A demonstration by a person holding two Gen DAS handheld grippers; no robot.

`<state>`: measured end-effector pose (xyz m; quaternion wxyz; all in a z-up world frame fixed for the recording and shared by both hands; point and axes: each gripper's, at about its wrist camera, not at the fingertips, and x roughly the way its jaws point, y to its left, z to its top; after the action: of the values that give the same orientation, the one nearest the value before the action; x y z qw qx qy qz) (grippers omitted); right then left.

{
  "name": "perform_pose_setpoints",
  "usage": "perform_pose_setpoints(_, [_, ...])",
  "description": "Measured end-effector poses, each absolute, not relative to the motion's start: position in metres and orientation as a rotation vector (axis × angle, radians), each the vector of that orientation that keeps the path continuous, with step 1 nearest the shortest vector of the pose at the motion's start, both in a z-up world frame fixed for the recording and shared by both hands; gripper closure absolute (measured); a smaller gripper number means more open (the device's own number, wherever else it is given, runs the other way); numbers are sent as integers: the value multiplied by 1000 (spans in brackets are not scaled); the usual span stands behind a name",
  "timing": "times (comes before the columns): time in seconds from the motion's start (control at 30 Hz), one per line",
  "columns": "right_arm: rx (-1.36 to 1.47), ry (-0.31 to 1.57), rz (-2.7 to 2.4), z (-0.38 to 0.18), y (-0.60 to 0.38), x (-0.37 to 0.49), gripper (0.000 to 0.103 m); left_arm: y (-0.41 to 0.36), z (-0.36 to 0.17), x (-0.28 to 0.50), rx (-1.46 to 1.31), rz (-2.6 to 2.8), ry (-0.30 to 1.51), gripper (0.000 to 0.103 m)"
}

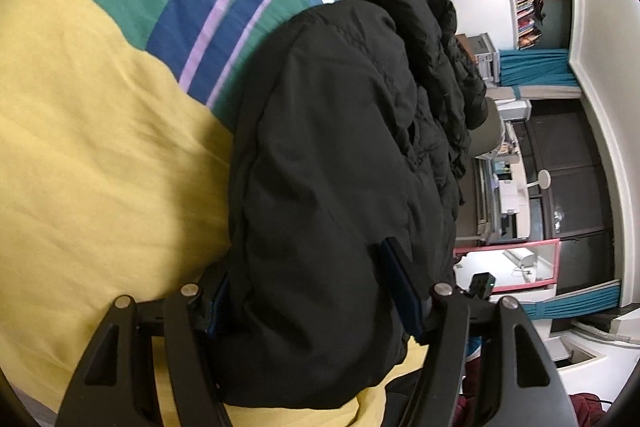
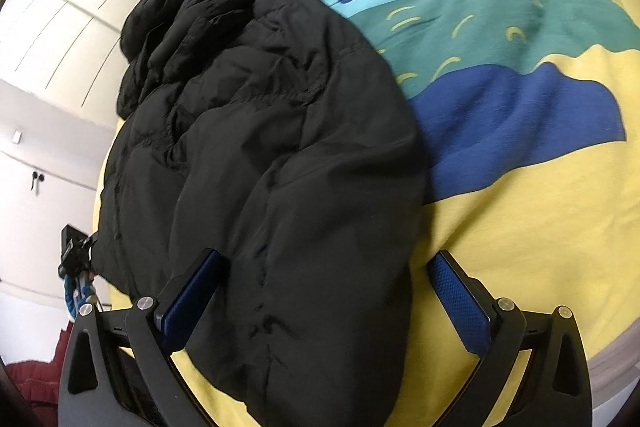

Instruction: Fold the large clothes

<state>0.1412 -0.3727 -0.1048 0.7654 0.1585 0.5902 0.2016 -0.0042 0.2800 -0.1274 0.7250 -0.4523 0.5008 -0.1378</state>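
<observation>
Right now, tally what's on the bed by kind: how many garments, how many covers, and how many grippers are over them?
Black padded jacket: 1
Patterned yellow bedspread: 1
Grippers: 2, the left gripper and the right gripper, each with a fold of the jacket between its fingers
Total: 4

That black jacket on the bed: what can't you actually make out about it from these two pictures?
- Black jacket, left wrist view: its near hem is cut off by the bottom edge, behind the left gripper.
- Right wrist view: the zip or front is folded under; the right gripper straddles its near end.
- Far end: dark, detail lost.
</observation>
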Motion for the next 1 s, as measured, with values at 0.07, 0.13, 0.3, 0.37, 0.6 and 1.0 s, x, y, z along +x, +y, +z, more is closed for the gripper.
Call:
perform_pose_setpoints(0.07, [329, 1285, 448, -106, -373, 141, 1, 280, -129, -4, -996, -295, 1115, 39])
perform_pose_setpoints(0.13, [337, 1286, 447, -107, -375, 142, 1, 279, -130, -4, -996, -280, 1125, 39])
perform_pose_setpoints(0.3, [378, 1282, 419, -112, -392, 139, 1, 277, -134, -4, -984, -253, 1142, 39])
perform_pose_setpoints(0.37, [383, 1288, 423, -115, -393, 138, 1, 275, -133, -3, -980, -246, 1143, 39])
perform_pose_setpoints(0.6, [441, 1295, 467, -115, -394, 136, 1, 272, -133, -5, -974, -221, 1139, 39])
perform_pose_setpoints(1.0, [488, 1301, 577, -110, -376, 136, 3, 261, -130, -7, -990, -255, 1103, 39])
